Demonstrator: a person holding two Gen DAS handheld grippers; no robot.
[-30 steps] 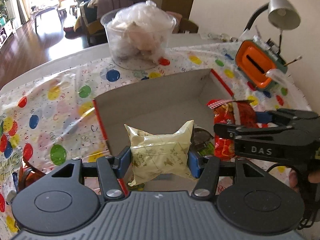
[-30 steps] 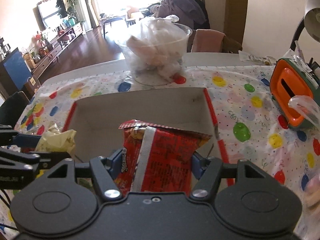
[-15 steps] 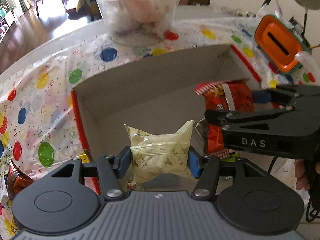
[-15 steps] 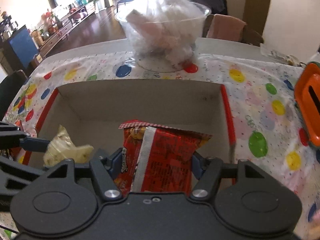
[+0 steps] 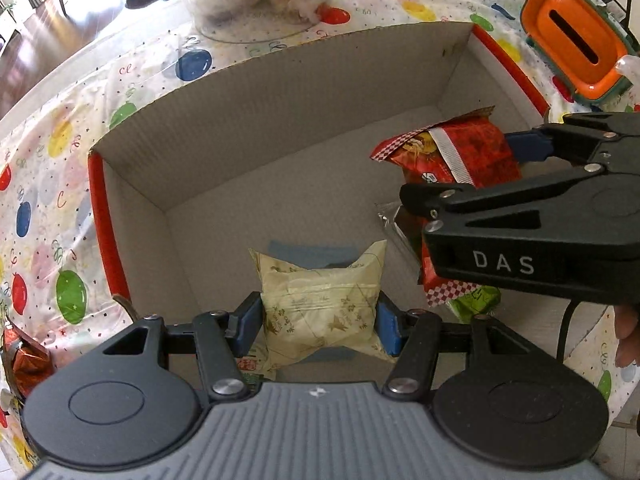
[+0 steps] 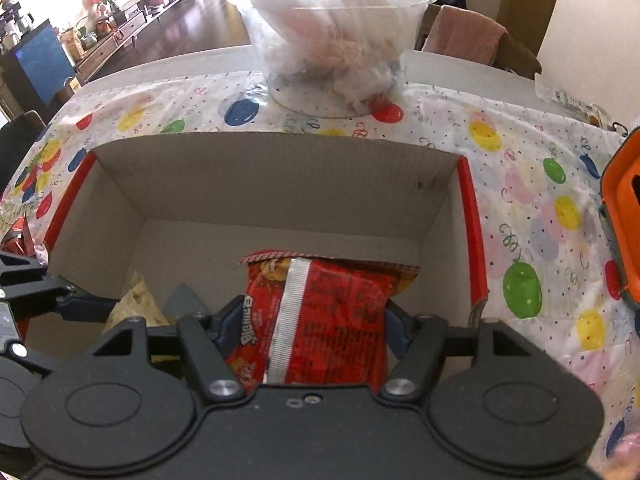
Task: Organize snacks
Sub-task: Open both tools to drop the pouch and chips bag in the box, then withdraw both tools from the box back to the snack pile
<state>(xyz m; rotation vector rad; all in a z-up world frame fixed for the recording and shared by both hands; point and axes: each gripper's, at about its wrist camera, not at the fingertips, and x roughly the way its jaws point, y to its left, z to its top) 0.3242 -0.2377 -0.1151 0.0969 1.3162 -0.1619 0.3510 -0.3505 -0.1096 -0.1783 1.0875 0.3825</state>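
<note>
left hand-held gripper (image 5: 318,320) grips pale yellow packet (image 5: 320,308), right hand-held gripper (image 6: 306,326) grips red packet (image 6: 320,320), both over cardboard box (image 6: 280,172).

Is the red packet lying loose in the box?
No, the right gripper is shut on the red packet, holding it over the box.

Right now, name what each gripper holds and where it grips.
Left gripper: pale yellow packet, by its side edges. Right gripper: red snack bag, by its sides.
</note>
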